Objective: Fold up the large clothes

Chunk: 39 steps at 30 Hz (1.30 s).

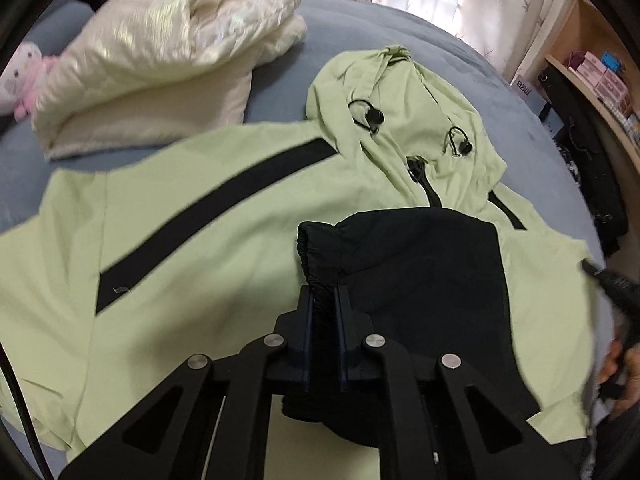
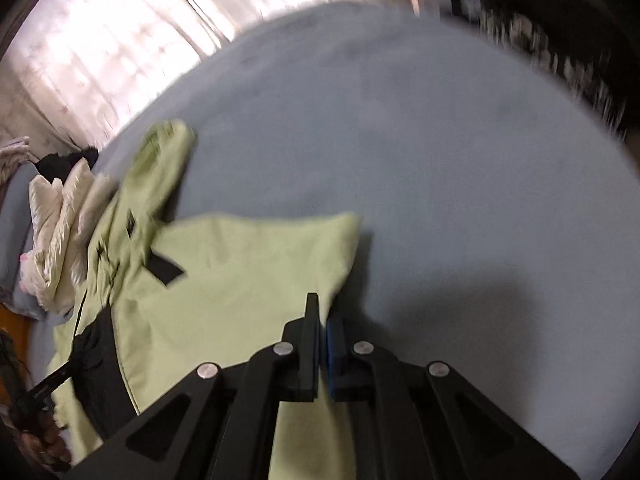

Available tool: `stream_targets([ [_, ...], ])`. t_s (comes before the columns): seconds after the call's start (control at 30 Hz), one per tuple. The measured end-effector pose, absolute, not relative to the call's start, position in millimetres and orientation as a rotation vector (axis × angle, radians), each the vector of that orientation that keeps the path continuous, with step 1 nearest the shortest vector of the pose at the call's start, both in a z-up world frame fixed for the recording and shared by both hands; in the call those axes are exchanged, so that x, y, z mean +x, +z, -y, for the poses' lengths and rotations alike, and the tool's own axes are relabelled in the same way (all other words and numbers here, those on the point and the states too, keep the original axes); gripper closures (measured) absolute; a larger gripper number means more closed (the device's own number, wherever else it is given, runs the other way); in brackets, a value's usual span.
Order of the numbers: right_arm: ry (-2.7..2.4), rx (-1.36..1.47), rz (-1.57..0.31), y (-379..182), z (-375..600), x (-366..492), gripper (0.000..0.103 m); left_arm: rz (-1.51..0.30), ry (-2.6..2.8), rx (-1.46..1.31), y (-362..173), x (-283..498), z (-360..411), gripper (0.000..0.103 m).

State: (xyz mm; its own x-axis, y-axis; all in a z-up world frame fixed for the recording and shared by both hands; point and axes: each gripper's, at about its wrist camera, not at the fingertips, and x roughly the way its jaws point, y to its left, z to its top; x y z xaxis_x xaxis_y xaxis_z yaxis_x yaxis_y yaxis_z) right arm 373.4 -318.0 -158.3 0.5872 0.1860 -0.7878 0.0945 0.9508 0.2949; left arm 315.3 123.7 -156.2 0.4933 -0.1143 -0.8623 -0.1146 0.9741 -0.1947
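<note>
Left wrist view, far left: a pink-and-white soft toy [image 1: 24, 76] is seen at the edge of the blue-grey bed cover [image 1: 360, 28]. Beside it, a cream puffer jacket [image 1: 160, 60] is laid in a bundle. Centre: a light green hooded jacket [image 1: 208, 216] with black stripes is spread flat on the cover, hood [image 1: 400, 108] toward the window. A black sleeve [image 1: 420, 280] is folded across its chest; the elastic cuff is pinched between the narrowed fingers of the left gripper [image 1: 324, 292]. Far right: wooden shelving [image 1: 592, 72] is noted.

Right wrist view: the right gripper [image 2: 324, 316] is closed on the green jacket's edge, fabric being caught between the fingers; blur limits detail.
</note>
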Motion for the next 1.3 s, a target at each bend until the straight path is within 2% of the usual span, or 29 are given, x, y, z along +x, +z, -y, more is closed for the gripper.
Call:
stream_targets([
  [0.2,0.012,0.241,-1.073,-193,317,387,0.100,-1.069,0.075,-0.170,-176,313,-120,0.091],
  [0.37,0.029,0.310,-1.091,-165,328,366,0.094,-1.120,0.069,-0.180,-159,306,-126,0.082],
  [0.43,0.041,0.291,-1.082,-149,325,351,0.083,-1.107,0.089,-0.168,-149,302,-128,0.078],
  [0.47,0.046,0.280,-1.083,-143,324,345,0.067,-1.092,0.096,-0.156,-142,297,-130,0.074],
  [0.5,0.052,0.266,-1.083,-139,323,337,0.046,-1.088,0.095,-0.149,-140,293,-127,0.071],
  [0.57,0.062,0.246,-1.077,-134,323,321,0.029,-1.089,0.077,-0.143,-137,282,-128,0.054],
  [0.7,0.096,0.258,-1.161,-156,324,296,0.029,-1.141,0.050,-0.146,-156,275,-123,0.053],
  [0.73,0.107,0.263,-1.179,-161,323,291,0.029,-1.173,0.037,-0.154,-165,272,-121,0.054],
  [0.77,0.123,0.252,-1.200,-169,320,285,0.030,-1.180,0.030,-0.159,-169,269,-118,0.061],
  [0.83,0.154,0.204,-1.206,-176,313,277,0.054,-1.162,0.019,-0.148,-171,264,-113,0.070],
  [0.87,0.172,0.175,-1.212,-179,309,273,0.083,-1.149,0.023,-0.125,-169,261,-108,0.070],
  [0.9,0.167,0.159,-1.202,-178,308,270,0.091,-1.141,0.028,-0.111,-168,258,-105,0.070],
  [1.0,0.123,0.135,-1.158,-175,312,264,0.093,-1.127,0.026,-0.069,-173,250,-97,0.070],
  [1.13,0.068,0.146,-1.202,-187,312,265,0.091,-1.110,0.045,0.052,-174,245,-82,0.067],
  [1.2,0.003,0.086,-1.203,-174,303,261,0.079,-1.101,0.059,0.083,-164,240,-79,0.067],
  [1.3,-0.050,0.056,-1.147,-149,292,249,0.076,-1.027,0.118,0.087,-139,228,-82,0.067],
])
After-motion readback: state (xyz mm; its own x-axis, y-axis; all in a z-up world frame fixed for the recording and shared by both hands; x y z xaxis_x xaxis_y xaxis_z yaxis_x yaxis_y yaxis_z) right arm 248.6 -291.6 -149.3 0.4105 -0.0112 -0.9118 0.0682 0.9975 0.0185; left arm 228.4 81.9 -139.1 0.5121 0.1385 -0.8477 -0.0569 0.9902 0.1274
